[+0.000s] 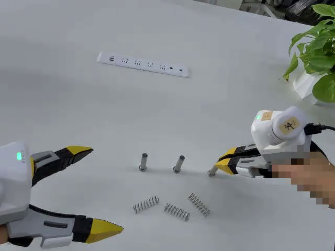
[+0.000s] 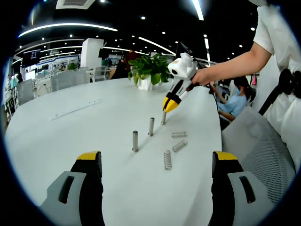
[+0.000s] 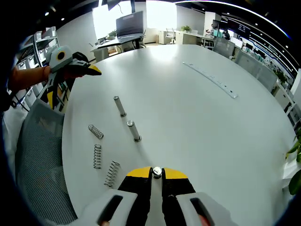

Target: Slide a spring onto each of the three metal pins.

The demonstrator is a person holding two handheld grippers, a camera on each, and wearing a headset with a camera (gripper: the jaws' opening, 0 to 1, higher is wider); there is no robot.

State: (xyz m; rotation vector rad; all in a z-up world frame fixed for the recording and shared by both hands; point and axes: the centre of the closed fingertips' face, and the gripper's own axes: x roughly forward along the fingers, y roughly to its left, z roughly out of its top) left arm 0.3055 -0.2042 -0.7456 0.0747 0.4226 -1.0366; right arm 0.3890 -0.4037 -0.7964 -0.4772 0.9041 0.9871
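**Gripping the right pin while the springs lie loose**

My right gripper (image 1: 224, 162) is clenched on the top end of the right pin (image 1: 212, 171). In the right gripper view I see the pin's cap pinched between the yellow jaw tips. At 9 o'clock from there in the head view, the middle pin (image 1: 179, 163) and then the left pin (image 1: 143, 161) stand on the white table (image 1: 63, 104), both bare and apart from each other. At about 7 o'clock from the held pin, three springs lie flat in a loose row: the right spring (image 1: 199, 204), the middle spring (image 1: 177, 211) and the left spring (image 1: 146, 204). None of them touches a pin. My left gripper (image 1: 103, 189) hovers at 8 o'clock, well apart from the pins, with its jaws spread wide and nothing between them. Further out, a white power strip (image 1: 143, 64) lies at 11 o'clock and a potted plant (image 1: 316, 47) stands at 1 o'clock.
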